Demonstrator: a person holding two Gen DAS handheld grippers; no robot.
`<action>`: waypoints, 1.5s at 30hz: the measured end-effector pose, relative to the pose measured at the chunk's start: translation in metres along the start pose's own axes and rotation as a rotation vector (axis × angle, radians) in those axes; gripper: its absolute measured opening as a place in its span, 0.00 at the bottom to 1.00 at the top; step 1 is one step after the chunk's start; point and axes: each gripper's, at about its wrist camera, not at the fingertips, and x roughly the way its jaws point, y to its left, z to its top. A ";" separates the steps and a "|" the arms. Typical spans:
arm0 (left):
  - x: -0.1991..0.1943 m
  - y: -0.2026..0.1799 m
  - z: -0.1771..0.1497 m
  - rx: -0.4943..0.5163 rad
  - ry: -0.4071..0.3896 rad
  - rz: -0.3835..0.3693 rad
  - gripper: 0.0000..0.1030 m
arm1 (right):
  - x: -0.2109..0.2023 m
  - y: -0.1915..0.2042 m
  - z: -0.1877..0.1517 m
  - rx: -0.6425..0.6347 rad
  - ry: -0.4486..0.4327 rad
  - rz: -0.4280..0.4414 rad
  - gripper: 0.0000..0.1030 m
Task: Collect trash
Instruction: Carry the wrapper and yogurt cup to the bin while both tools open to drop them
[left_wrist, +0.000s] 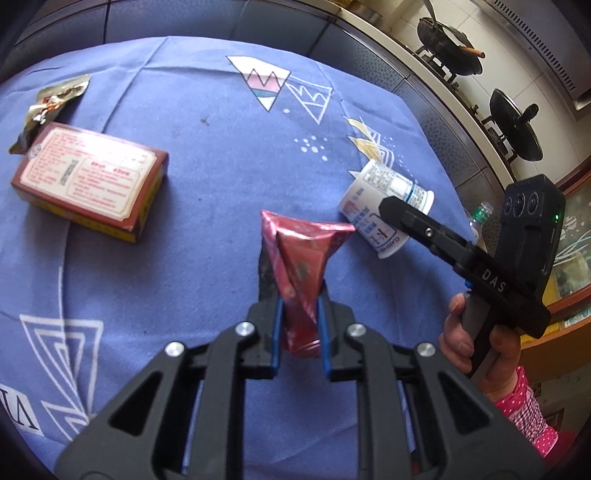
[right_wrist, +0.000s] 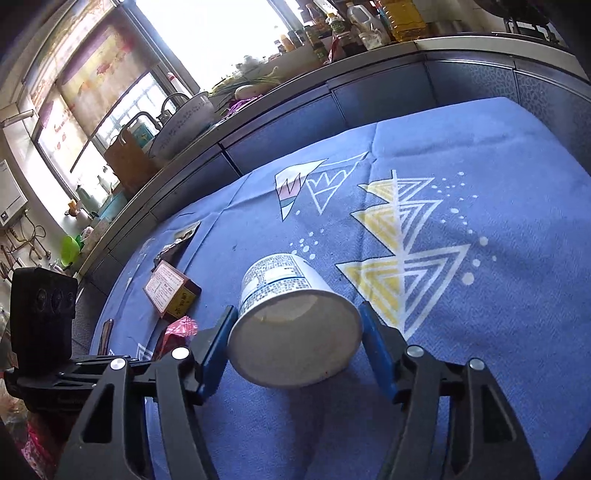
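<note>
Left wrist view: my left claw (left_wrist: 301, 314) grips one red wrapper (left_wrist: 299, 258) above the bench (left_wrist: 207, 155). My right claw (right_wrist: 295, 343), open, straddles one tipped cup (right_wrist: 291, 321). One box (left_wrist: 88, 177) and one crumpled foil wrapper (left_wrist: 48, 107) lie well apart.

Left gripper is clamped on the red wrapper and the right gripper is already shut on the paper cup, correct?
Not quite. The left gripper is clamped on the red wrapper, but the right gripper is open, its fingers straddling the paper cup lying on its side, as the right wrist view shows.

Left tool (left_wrist: 301, 314) clamped, right tool (right_wrist: 297, 332) spread wide.
</note>
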 end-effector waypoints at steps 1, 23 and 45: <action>0.001 -0.003 0.001 0.004 0.002 0.000 0.15 | -0.006 0.001 -0.001 -0.003 -0.015 -0.004 0.61; 0.156 -0.321 0.059 0.510 0.210 -0.236 0.15 | -0.223 -0.222 -0.057 0.286 -0.303 -0.515 0.62; 0.267 -0.389 0.066 0.570 0.271 -0.128 0.41 | -0.232 -0.259 -0.086 0.330 -0.398 -0.551 0.70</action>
